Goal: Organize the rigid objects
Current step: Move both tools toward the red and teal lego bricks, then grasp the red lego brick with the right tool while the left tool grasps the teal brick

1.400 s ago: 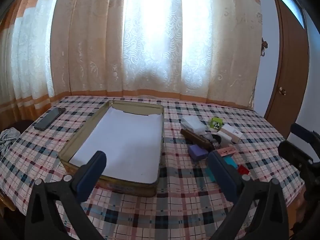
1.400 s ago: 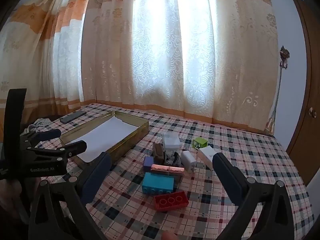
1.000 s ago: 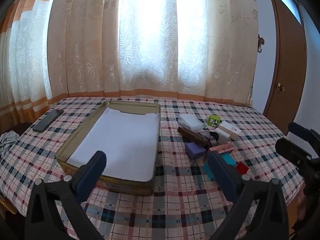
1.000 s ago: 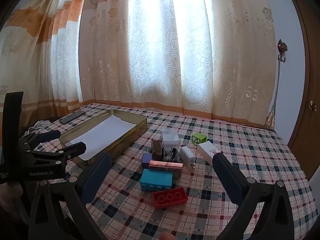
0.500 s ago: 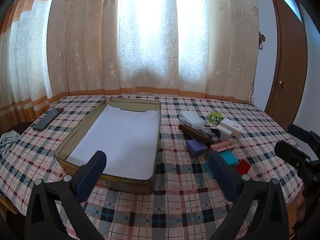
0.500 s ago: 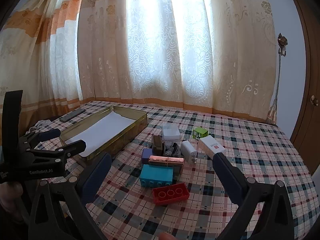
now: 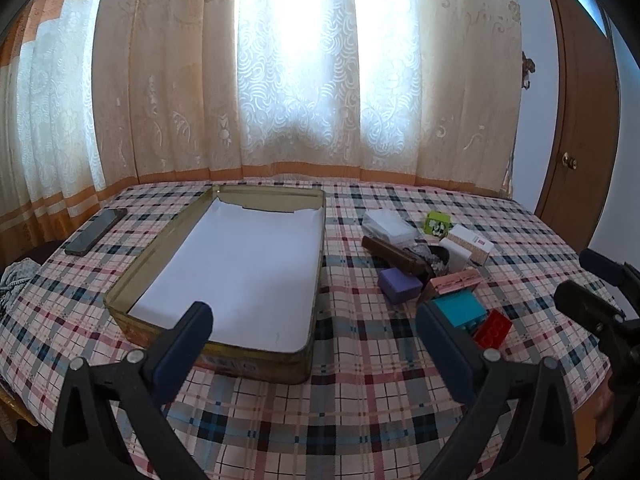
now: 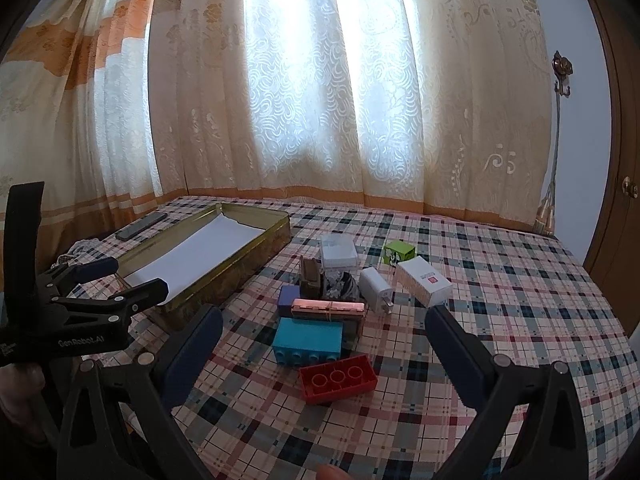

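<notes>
I see a plaid tablecloth (image 7: pixel 360 400) under lace curtains (image 7: pixel 296 80); the gold tin tray (image 7: pixel 120 300) at 11 o'clock. My left gripper (image 7: pixel 312 344) and right gripper (image 8: pixel 320 344) are both wide, holding nothing.

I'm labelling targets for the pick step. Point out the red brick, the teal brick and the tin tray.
red brick (image 8: pixel 338 377), right wrist view, studded top face.
teal brick (image 8: pixel 308 338), right wrist view, flat top face.
tin tray (image 7: pixel 256 366), left wrist view, near outer wall.
</notes>
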